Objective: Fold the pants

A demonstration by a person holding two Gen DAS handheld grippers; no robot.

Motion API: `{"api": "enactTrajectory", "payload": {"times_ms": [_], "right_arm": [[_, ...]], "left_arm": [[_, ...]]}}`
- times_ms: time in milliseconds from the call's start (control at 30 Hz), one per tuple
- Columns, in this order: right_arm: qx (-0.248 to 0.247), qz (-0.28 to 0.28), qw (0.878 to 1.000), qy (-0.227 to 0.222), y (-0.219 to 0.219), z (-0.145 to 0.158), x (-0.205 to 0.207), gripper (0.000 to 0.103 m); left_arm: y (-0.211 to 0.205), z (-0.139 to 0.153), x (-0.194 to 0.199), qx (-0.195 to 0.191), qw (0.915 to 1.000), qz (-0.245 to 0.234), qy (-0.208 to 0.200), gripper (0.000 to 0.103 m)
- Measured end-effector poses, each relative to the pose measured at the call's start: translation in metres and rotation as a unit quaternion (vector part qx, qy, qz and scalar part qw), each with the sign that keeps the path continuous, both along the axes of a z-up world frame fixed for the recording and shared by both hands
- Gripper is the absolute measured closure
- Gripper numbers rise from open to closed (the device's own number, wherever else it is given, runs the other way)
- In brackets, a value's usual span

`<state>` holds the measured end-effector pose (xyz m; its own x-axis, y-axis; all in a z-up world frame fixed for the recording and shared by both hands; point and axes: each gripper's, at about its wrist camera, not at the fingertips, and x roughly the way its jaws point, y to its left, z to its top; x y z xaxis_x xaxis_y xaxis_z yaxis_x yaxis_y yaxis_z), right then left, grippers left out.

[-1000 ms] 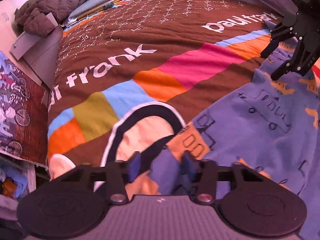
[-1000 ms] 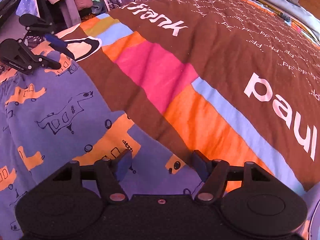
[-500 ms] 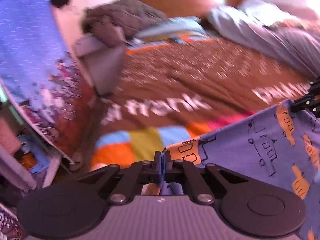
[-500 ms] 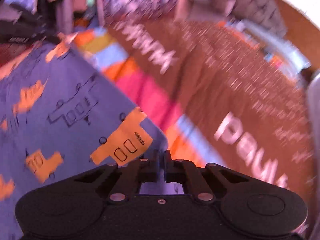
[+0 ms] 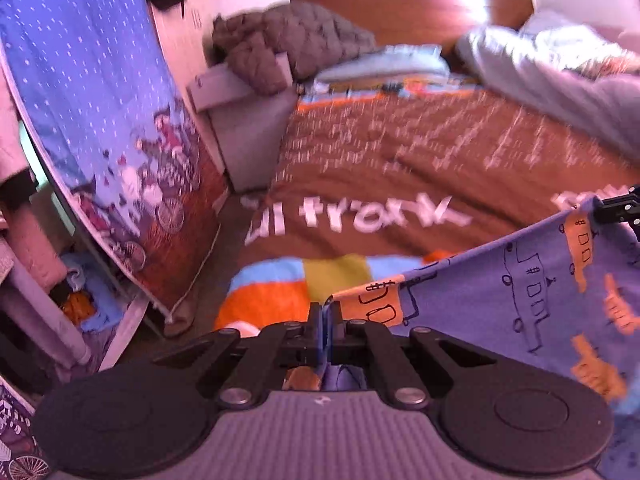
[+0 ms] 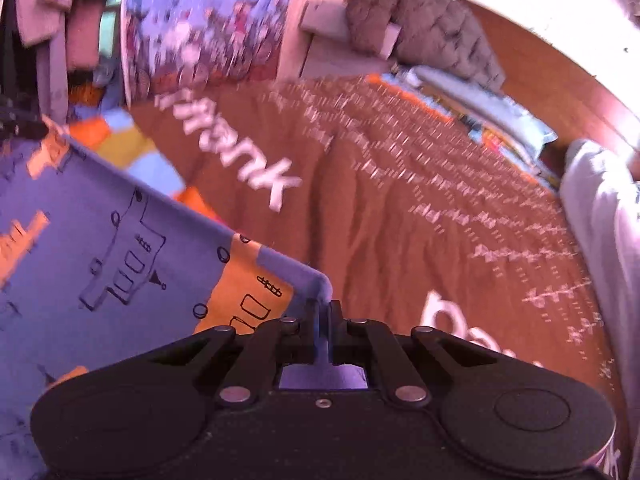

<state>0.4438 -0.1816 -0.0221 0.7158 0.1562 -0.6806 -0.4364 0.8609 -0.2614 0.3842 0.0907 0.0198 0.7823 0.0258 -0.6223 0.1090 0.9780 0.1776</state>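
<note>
The pants (image 5: pixel 520 300) are blue-purple with orange patches and black line drawings. My left gripper (image 5: pixel 325 312) is shut on one corner of their upper edge. My right gripper (image 6: pixel 323 312) is shut on the other corner of the pants (image 6: pixel 100 248). The edge is stretched taut between the two grippers and lifted above the bed. The right gripper (image 5: pixel 620 208) shows at the far right of the left wrist view. The lower part of the pants is out of view.
Below is a bed with a brown bedspread (image 5: pixel 420 168) with white lettering and coloured stripes. A grey quilted jacket (image 5: pixel 288 44) and pale bedding (image 5: pixel 560 80) lie at the head. A printed curtain (image 5: pixel 100 140) hangs left of the bed.
Both grippers closed on the pants' edge and lifted it off the bedspread. The views have tilted up toward the headboard and the cloth now hangs stretched between them.
</note>
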Motion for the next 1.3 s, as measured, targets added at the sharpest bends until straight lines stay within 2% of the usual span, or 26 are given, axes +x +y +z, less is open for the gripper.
{"api": "enactTrajectory", "payload": {"times_ms": [133, 233, 333, 433, 533, 667, 700, 767, 867, 1000, 1067, 1300], "right_arm": [[0.038, -0.007, 0.998, -0.042, -0.017, 0.042, -0.041, 0.101], [0.048, -0.003, 0.997, -0.063, -0.027, 0.069, -0.087, 0.101], [0.049, 0.007, 0.996, -0.078, -0.032, 0.083, -0.140, 0.101], [0.056, 0.019, 0.995, -0.081, -0.037, 0.086, -0.192, 0.101], [0.066, 0.026, 0.995, -0.067, -0.039, 0.078, -0.237, 0.101], [0.062, 0.029, 0.997, -0.035, -0.034, 0.046, -0.280, 0.101], [0.058, 0.027, 0.998, -0.026, -0.031, 0.035, -0.288, 0.101], [0.050, 0.025, 0.998, -0.015, -0.024, 0.020, -0.301, 0.101], [0.043, 0.012, 0.999, -0.027, -0.018, 0.006, -0.319, 0.101], [0.034, 0.002, 0.998, -0.050, -0.012, 0.001, -0.341, 0.101], [0.022, 0.008, 0.998, -0.051, -0.011, 0.002, -0.348, 0.101], [0.014, 0.020, 0.999, -0.043, -0.007, -0.001, -0.367, 0.101]], "left_arm": [[-0.001, 0.030, -0.039, -0.005, 0.9987, -0.026, -0.045, 0.102], [-0.004, 0.045, -0.078, 0.005, 0.9966, -0.056, -0.061, 0.102], [-0.007, 0.048, -0.118, 0.027, 0.9930, -0.090, -0.072, 0.102], [-0.008, 0.040, -0.153, 0.045, 0.9900, -0.119, -0.061, 0.102], [-0.012, 0.017, -0.177, 0.074, 0.9870, -0.141, -0.021, 0.102], [-0.020, -0.017, -0.193, 0.113, 0.9793, -0.165, 0.031, 0.102], [-0.020, -0.024, -0.197, 0.122, 0.9770, -0.171, 0.033, 0.102], [-0.023, -0.033, -0.207, 0.148, 0.9708, -0.189, 0.011, 0.102], [-0.021, -0.038, -0.217, 0.157, 0.9655, -0.207, -0.016, 0.102], [-0.017, -0.040, -0.222, 0.162, 0.9591, -0.231, -0.014, 0.102], [-0.017, -0.043, -0.228, 0.178, 0.9530, -0.245, -0.011, 0.102], [-0.015, -0.052, -0.237, 0.203, 0.9423, -0.265, 0.019, 0.100]]}}
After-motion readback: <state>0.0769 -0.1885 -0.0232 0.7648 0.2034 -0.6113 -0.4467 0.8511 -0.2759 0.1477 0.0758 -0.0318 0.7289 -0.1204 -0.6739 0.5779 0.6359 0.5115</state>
